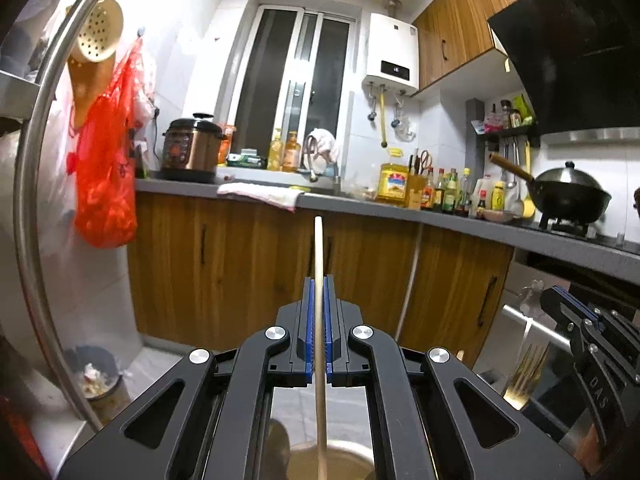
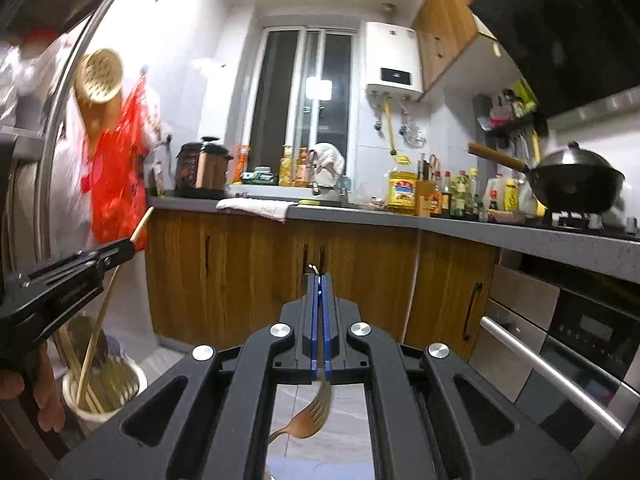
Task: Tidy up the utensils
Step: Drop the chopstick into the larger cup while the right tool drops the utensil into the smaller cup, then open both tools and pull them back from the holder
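Observation:
My left gripper [image 1: 319, 280] is shut on a pale wooden chopstick [image 1: 318, 248] that stands upright between the blue pads, its lower end over a round holder [image 1: 332, 462] at the bottom edge. In the right wrist view the left gripper [image 2: 126, 248] holds that chopstick [image 2: 94, 344] slanting down into a white utensil holder [image 2: 102, 394] with several chopsticks. My right gripper [image 2: 319, 278] is shut on a metal fork [image 2: 314, 416], tines hanging below the jaws. The right gripper [image 1: 560, 300] and fork [image 1: 526, 372] also show in the left wrist view.
A grey countertop [image 1: 360, 206] runs across with wooden cabinets below, a pressure cooker [image 1: 192, 148], oil bottles and a wok [image 1: 568, 196] on the stove. A red bag [image 1: 106, 176] hangs left. A bin [image 1: 96, 376] stands on the floor. An oven [image 2: 568, 344] is at right.

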Tool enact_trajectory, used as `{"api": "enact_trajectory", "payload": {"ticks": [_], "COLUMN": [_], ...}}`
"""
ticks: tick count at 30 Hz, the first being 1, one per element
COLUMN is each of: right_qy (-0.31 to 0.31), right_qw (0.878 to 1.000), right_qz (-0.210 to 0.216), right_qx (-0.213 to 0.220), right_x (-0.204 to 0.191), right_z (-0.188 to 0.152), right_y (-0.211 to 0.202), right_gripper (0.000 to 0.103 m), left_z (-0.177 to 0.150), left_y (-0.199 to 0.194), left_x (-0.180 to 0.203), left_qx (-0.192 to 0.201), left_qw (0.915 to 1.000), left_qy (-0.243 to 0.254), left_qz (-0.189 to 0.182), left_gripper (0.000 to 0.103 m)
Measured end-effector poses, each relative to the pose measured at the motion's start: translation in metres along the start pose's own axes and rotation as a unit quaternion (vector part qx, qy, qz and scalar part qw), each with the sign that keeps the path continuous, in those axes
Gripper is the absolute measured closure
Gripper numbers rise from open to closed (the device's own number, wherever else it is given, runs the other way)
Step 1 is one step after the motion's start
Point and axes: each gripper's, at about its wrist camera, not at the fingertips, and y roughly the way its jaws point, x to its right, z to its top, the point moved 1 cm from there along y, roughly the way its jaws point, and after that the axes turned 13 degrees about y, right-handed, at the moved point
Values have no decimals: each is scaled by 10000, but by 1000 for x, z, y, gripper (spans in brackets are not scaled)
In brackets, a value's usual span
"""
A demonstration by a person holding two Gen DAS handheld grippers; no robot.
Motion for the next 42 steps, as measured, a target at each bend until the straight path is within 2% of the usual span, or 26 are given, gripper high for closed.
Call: {"api": "enact_trajectory", "payload": {"ticks": [4, 9, 16, 21, 29, 33, 37, 39, 42], "right_qy": [-275, -517, -390, -69, 356, 538, 612, 649, 666], "right_qw": [9989, 9949, 9865, 9842, 9768, 9729, 9709, 9702, 9709], "right_qz": [327, 764, 1406, 1484, 1500, 1498, 1541, 1566, 1543], "right_qx": [-194, -400, -740, -966, -1483, -1678, -1730, -1731, -1705], "right_x": [-12, -22, -23, -21, -15, -11, -10, -10, -8], "right_z": [-10, -19, -28, -32, -45, -49, -49, -47, -41], "right_y": [2, -3, -3, 10, 40, 48, 48, 48, 42], "right_gripper": [102, 101, 101, 101, 101, 101, 100, 93, 82], "left_z": [-9, -15, -35, -48, -62, -62, -61, -59, -50], "left_y": [-5, -23, -42, -33, -18, -19, -21, -24, -32], "left_x": [-2, -7, -4, 5, 1, 2, 5, 6, 10], "left_qx": [-65, -153, -456, -758, -1096, -1067, -1051, -1017, -922], "left_qw": [10000, 9996, 9970, 9937, 9886, 9889, 9888, 9891, 9910], "left_qy": [-35, -100, -55, 73, -93, -45, 32, 79, 189], "left_qz": [-30, -236, -621, -822, -1028, -1032, -1059, -1061, -947], "left_gripper": [98, 98, 98, 98, 98, 83, 83, 71, 62]}}
